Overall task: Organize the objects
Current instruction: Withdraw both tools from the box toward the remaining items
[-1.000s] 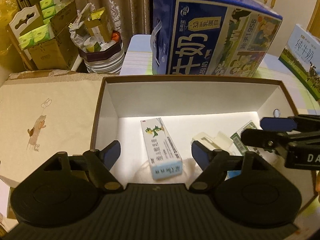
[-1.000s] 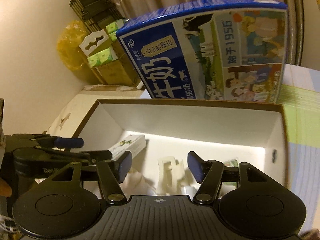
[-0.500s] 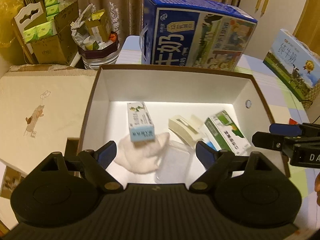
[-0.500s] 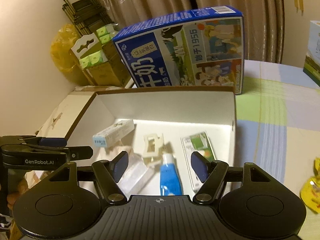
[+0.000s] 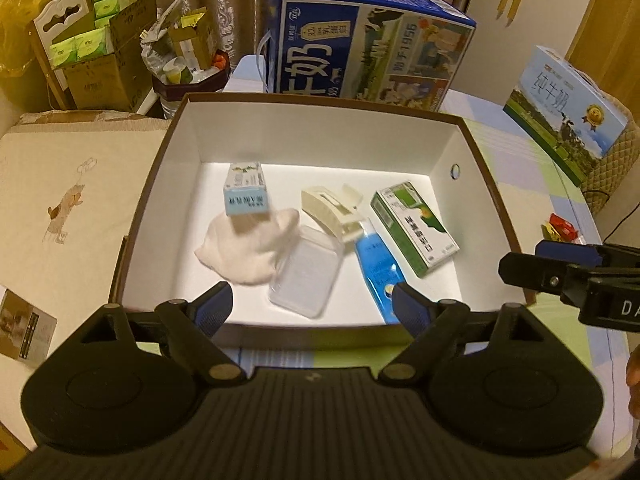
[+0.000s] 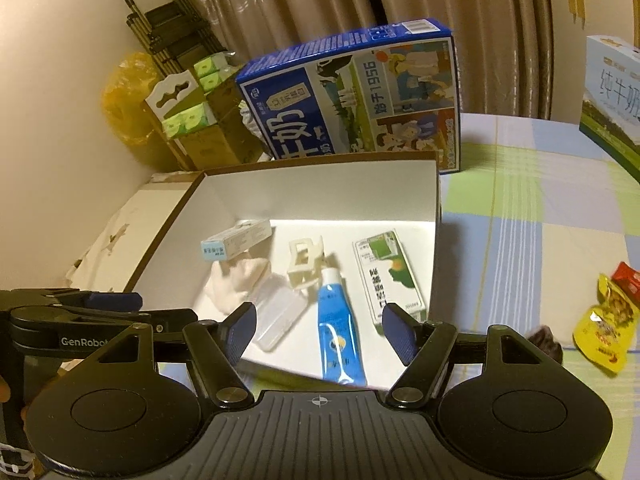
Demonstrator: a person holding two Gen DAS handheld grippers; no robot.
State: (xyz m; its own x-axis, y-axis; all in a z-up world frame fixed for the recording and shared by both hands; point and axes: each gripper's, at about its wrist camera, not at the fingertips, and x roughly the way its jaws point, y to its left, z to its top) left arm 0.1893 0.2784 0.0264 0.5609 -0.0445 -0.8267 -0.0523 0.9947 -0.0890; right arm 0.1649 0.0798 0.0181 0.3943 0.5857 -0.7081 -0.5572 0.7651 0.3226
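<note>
"GenRobot" is printed on the left gripper (image 6: 116, 301), seen at near left in the right wrist view. "DA" is read on the right gripper (image 5: 560, 264), cut off at the frame edge. "1956" and "牛奶" are printed on the blue milk carton (image 6: 352, 92) behind the box. "纯牛奶" is printed on the light-blue carton (image 5: 564, 104) at far right.

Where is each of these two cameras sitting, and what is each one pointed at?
Left wrist: rides the left gripper, looking down into the open box; the right gripper pokes in at the right edge.
Right wrist: rides the right gripper, facing the box from its right; the left gripper shows lower left.
Shared: blue tube, big milk carton.
</note>
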